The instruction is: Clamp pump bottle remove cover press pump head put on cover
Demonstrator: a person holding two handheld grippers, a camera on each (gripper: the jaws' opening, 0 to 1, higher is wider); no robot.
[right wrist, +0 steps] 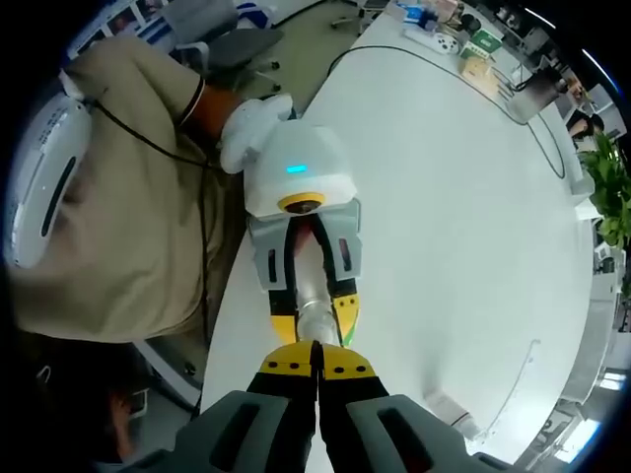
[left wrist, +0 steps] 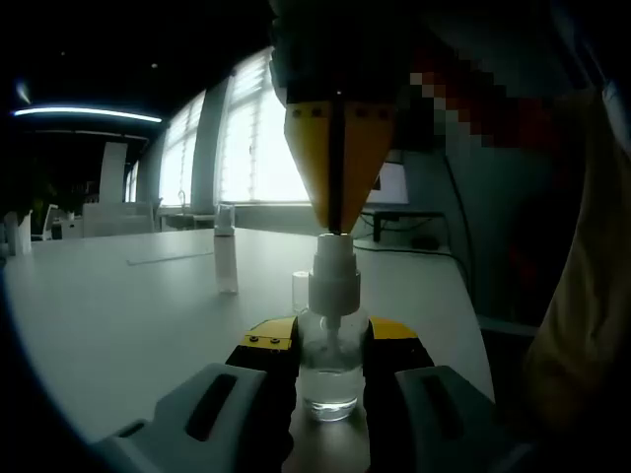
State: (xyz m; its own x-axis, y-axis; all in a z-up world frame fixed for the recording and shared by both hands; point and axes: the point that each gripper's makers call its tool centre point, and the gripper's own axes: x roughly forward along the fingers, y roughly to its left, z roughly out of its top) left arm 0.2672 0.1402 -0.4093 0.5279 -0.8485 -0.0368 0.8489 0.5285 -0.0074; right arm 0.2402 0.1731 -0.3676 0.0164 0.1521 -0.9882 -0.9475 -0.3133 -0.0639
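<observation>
In the left gripper view my left gripper (left wrist: 330, 345) is shut on a clear pump bottle (left wrist: 329, 379) standing upright on the white table (left wrist: 118, 315). The bottle's white pump head (left wrist: 333, 271) is bare. From above, my right gripper (left wrist: 336, 229) comes down shut, its yellow tips touching the top of the pump head. A small clear cover (left wrist: 300, 289) stands on the table just behind the bottle. In the right gripper view my right gripper (right wrist: 317, 372) points straight down with its jaws together over the bottle (right wrist: 312, 301), which the left gripper (right wrist: 314, 321) clamps.
A second capped spray bottle (left wrist: 226, 258) stands farther back on the left. The table's edge (right wrist: 222, 325) runs close beside the bottle, with a person in a beige top (right wrist: 128, 197) next to it. Small items (right wrist: 463, 39) crowd the table's far end.
</observation>
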